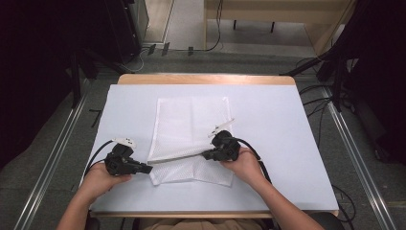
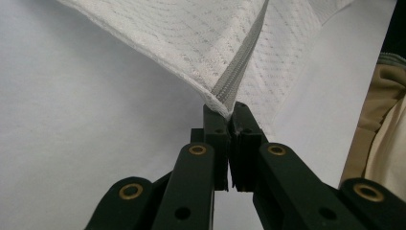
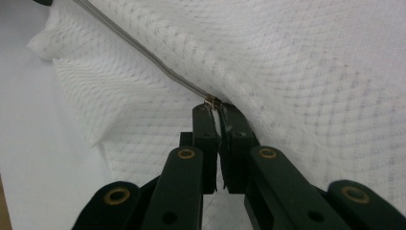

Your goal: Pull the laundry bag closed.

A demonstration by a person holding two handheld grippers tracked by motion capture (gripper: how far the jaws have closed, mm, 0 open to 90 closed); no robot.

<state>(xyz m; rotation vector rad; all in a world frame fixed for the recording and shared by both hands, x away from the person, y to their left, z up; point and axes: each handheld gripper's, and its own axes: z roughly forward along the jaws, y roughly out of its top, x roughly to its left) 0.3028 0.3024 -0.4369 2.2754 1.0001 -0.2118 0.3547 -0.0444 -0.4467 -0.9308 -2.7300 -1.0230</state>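
Item: white mesh zip bag on bench, zip stretched between two claws.
Left claw pinched the zip's left end; right claw clamped its slider, right of it.

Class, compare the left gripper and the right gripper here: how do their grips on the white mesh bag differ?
The left gripper pinches the white mesh bag at the corner where its grey zipper ends; the right gripper clamps farther along, at the small metal zipper pull. The left gripper sits beside the bag's left edge; the right gripper lies over the fabric. Both are shut, with the zipper stretched between them.
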